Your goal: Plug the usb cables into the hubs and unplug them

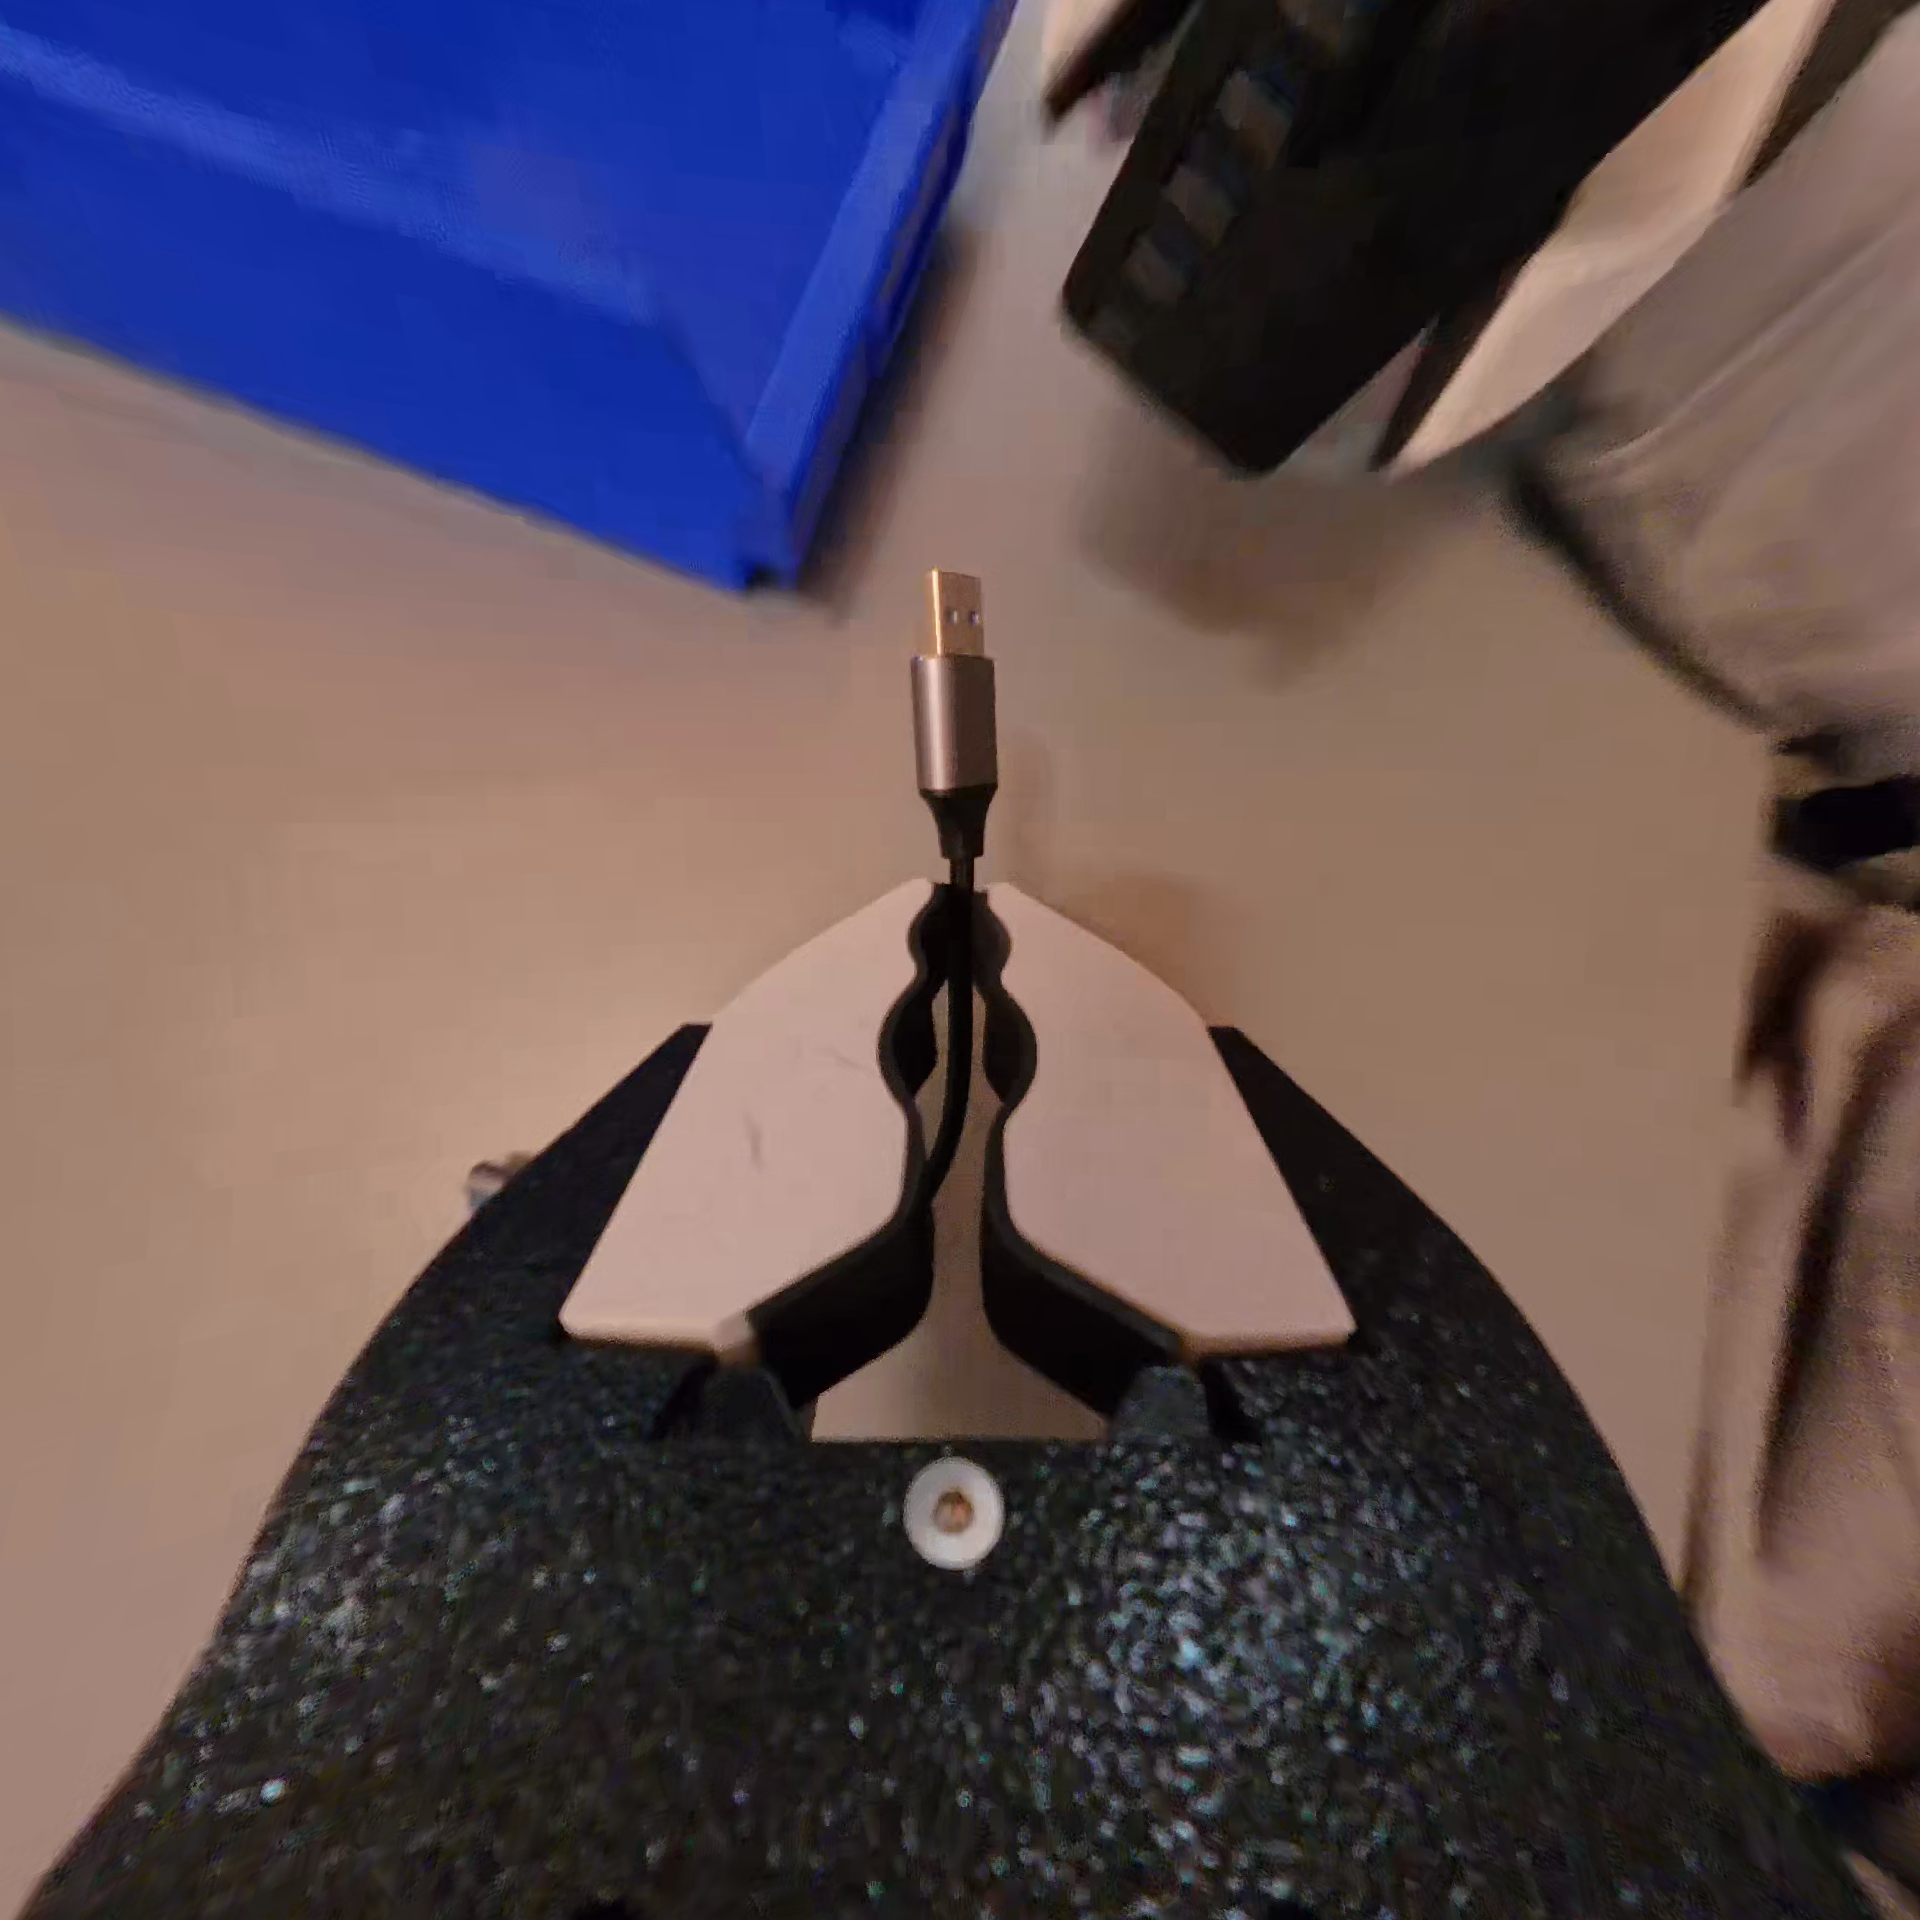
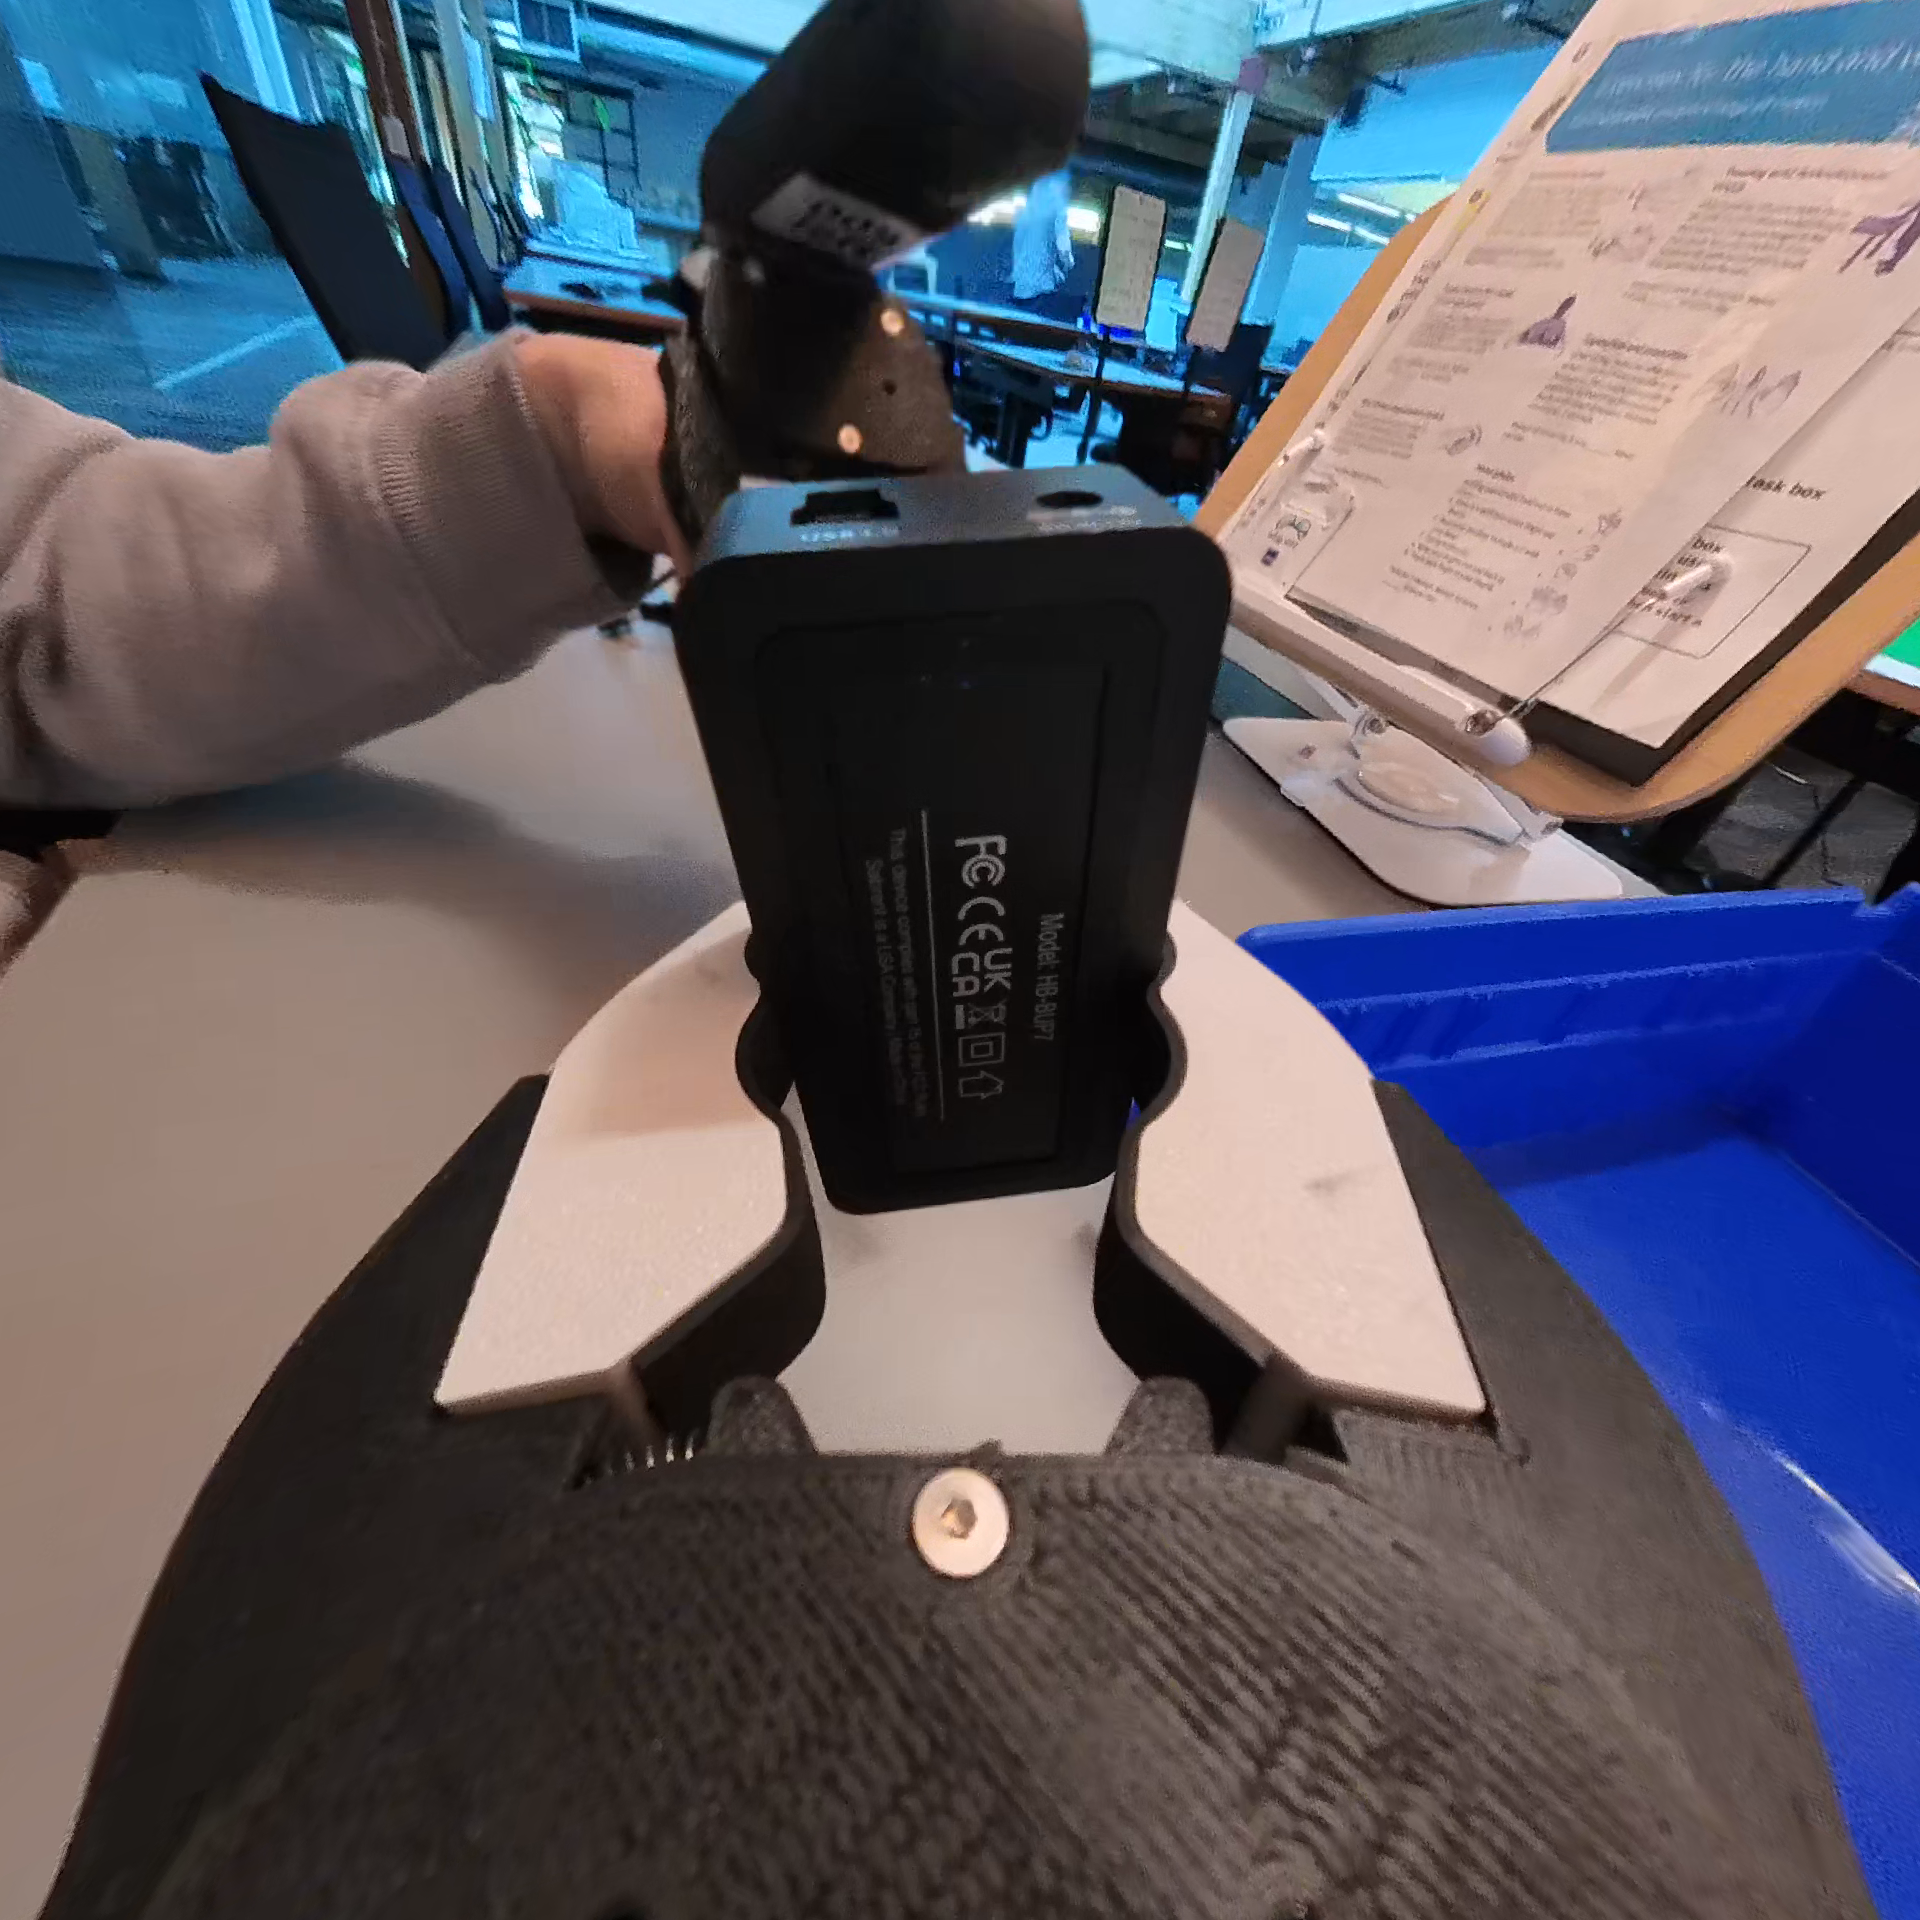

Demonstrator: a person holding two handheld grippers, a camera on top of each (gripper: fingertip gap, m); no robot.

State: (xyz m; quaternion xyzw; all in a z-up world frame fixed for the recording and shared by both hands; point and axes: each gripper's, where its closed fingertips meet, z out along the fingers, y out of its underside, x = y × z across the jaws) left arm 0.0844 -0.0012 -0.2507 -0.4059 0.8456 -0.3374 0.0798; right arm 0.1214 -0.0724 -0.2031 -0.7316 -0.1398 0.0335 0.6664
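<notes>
- Left tool (image 1: pixel 961 894) pinches the USB cable (image 1: pixel 956 1039), its plug (image 1: pixel 953 675) pointing straight ahead along the fingers.
- USB hub (image 1: pixel 1236 239), clamped in the right tool (image 2: pixel 961 1029), hangs ahead-right of the plug, ports tilted off its axis.

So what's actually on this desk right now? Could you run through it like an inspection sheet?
Surface: pale beige tabletop, mostly bare.
Job's things: black rectangular plastic USB hub, held off the table; grey metal-sleeved USB plug, not inserted.
Clutter: blue plastic bin beside the hub; white stand holding a printed sheet.
Grippers: left gripper shut on the plug's cable; right gripper shut on the hub.
Cables: thin black cable running back between the left fingers.
Surroundings: person's grey sleeve; blurred room with tables behind.
</notes>
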